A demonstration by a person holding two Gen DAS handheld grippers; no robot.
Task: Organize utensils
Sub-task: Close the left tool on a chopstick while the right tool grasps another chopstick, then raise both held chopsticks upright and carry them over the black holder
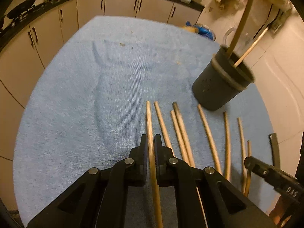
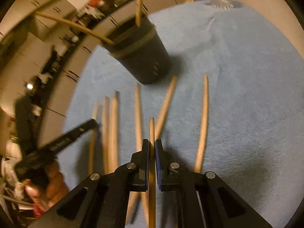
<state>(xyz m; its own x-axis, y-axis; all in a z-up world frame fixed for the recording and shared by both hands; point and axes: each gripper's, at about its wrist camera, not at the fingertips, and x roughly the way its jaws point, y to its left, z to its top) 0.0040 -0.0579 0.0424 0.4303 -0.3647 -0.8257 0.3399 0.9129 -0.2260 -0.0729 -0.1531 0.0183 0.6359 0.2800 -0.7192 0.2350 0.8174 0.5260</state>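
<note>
The left gripper [image 1: 150, 142] is clenching a wooden chopstick [image 1: 149, 121] between its jaws, the stick running forward over the blue towel [image 1: 85, 95] that is covering the worktop, its rear end passing out of the picture's lower edge. The right gripper [image 2: 152, 146] is likewise gripping a second chopstick [image 2: 151, 129], whose tip is showing only a little way beyond the pads. In the left wrist view the right gripper is entering from the lower right corner, and white letters on its side are reading something like "DAS" — blurred, and possibly cut short. In the right wrist view the other gripper is carrying a strip of pale print, too smeared to read, and the hand [image 2: 55, 182] holding it is only partly showing. Loose chopsticks [image 1: 209, 133] — pale, round, tapering wood, one with a darkened tip — are lying side by side on the towel, some touching or crossing. Just beyond them a dark grey utensil holder [image 1: 218, 87] with a lighter band below its rim is standing on the towel, with two sticks leaning out of it. Cabinets [image 1: 117, 5] and a cluttered counter are curving behind, with packaging too small to read.
</note>
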